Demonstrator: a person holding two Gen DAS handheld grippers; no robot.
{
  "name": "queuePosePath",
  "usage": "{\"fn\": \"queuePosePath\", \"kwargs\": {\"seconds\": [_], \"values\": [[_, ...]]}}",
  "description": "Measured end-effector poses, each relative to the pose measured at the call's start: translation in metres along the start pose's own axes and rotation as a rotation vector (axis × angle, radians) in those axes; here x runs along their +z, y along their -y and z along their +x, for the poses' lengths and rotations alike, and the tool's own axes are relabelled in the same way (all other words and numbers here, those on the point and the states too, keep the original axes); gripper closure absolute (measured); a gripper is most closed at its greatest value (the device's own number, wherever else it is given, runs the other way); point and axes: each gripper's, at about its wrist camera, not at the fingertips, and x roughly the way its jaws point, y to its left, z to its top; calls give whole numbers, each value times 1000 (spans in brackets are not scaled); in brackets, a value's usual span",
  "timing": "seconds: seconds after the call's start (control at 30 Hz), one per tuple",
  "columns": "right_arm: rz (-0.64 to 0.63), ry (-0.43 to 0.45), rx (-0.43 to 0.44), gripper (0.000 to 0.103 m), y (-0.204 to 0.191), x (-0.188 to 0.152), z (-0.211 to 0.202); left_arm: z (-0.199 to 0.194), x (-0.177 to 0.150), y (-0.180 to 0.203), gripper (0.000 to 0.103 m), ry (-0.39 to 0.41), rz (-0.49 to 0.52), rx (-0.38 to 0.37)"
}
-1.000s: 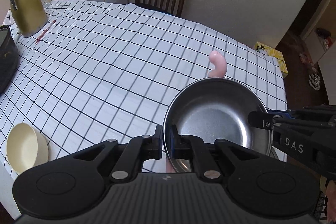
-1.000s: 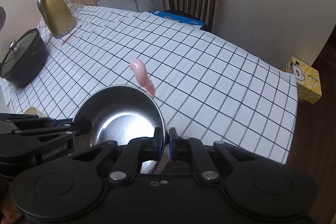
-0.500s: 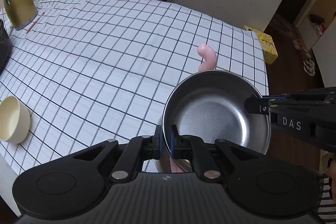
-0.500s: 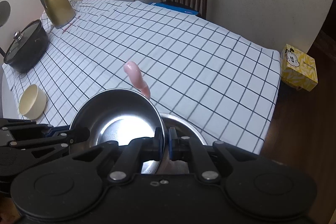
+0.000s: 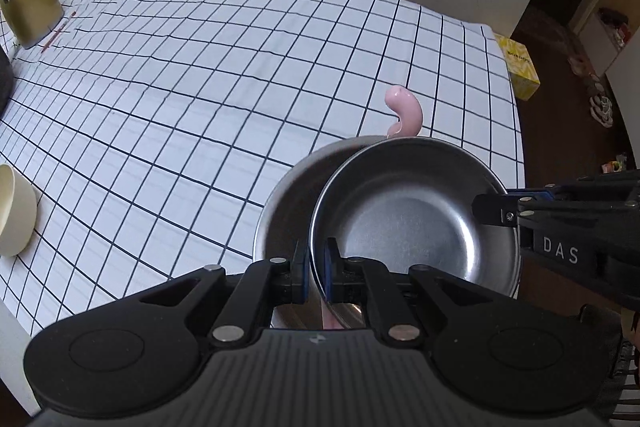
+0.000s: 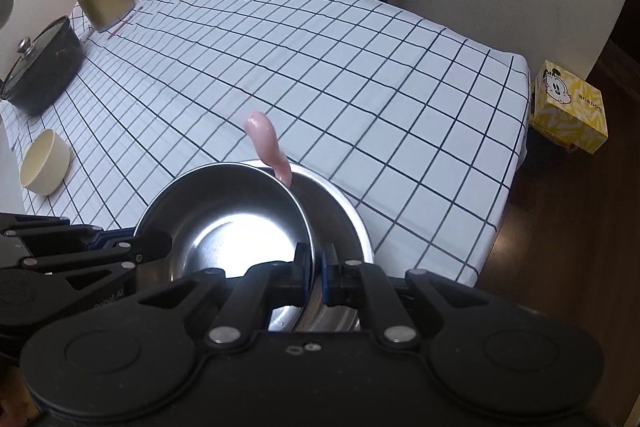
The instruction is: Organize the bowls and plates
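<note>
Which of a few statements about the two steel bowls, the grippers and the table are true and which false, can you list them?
1. Both grippers clamp the rim of the upper steel bowl. True: the left gripper and right gripper each pinch it.
2. A second steel bowl lies below it. True.
3. The cream bowl is nested in the steel bowls. False: it sits apart near the table edge.
4. The black pot has no lid. False: a glass lid with a knob covers it.
5. A pink spoon handle sticks up behind the bowls. True.
</note>
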Motion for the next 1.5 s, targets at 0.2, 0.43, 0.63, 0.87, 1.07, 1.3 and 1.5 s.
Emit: {"fn": "queuePosePath", "kwargs": {"seconds": [0.2,0.43,0.63,0.87,1.07,1.3,1.5], "values": [[13,-5,3,96,6,-5,13,15,-4,2,97,-24,2,11],[1,-20,3,96,4,-9,20,21,-5,1,97,-34,4,17],[-4,-35,4,96,3,-11,24,24,-5,0,97,-47,2,16],[-9,-34,11,94,1,-11,23,30,-6,-3,97,-62,0,21],[3,-38,16,94,1,-9,23,31,-5,-5,97,-63,-6,13],[-5,-29,13,89,-2,-10,20,29,-6,-7,97,-58,-21,0],[-8,-26,7,84,-3,-10,18,26,-8,-7,97,-48,-24,-4]]}}
